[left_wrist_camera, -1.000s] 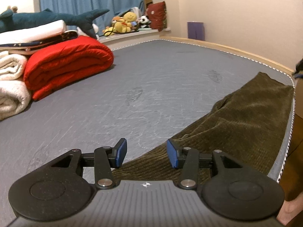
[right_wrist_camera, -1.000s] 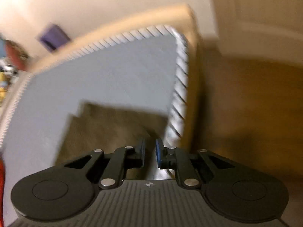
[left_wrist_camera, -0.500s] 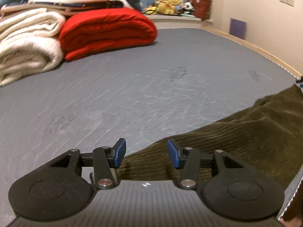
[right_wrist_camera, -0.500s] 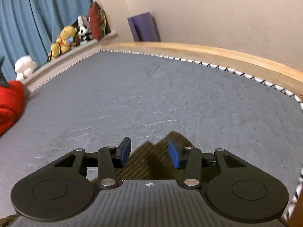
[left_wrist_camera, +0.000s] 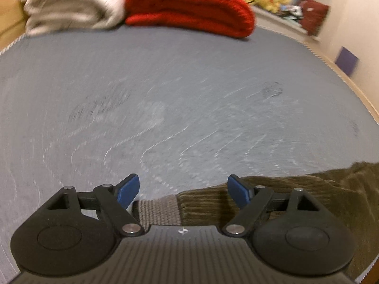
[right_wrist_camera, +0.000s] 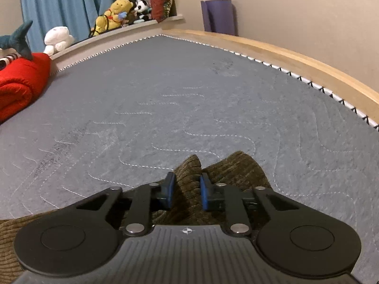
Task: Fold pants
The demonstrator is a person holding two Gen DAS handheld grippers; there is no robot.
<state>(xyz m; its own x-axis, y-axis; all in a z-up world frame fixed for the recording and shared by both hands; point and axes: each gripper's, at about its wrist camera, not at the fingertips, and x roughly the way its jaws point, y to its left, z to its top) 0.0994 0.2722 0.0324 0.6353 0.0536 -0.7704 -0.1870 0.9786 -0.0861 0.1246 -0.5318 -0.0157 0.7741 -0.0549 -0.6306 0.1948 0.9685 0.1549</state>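
Grey quilted mattress [right_wrist_camera: 213, 99] fills both views, wood bed frame [right_wrist_camera: 308, 61] along the far right edge. Far left: red folded blanket [left_wrist_camera: 189, 4] next to a cream blanket [left_wrist_camera: 71, 4]. Plush toys [right_wrist_camera: 113, 16] on the ledge at the far end, blue curtain [right_wrist_camera: 59, 2] behind them, purple mat [right_wrist_camera: 219, 15] against the wall.

Olive corduroy pants [left_wrist_camera: 319, 189] lie at the near edge of the mattress, running off to the right in the left wrist view. A ribbed beige band [left_wrist_camera: 158, 209], probably waistband or cuff, sits between the left claw's fingers.

Left claw [left_wrist_camera: 182, 190]: jaws wide, straddling the band and the corduroy edge, nothing pinched. That view is motion-blurred, so contact with the cloth is hard to call.

Right claw [right_wrist_camera: 186, 190]: jaws narrow, a ridge of corduroy bunched between the blue pads [right_wrist_camera: 169, 190]. Looks like a grip on the pants; I can't confirm how firmly.

Step, my read: grasp phase, right end taken, left end not yet.

Next move calls for:
- left claw closing on the band edge, all layers
- both ends lifted together
- even tension so the fold lands flat

Risk: right grip holds only the top layer.
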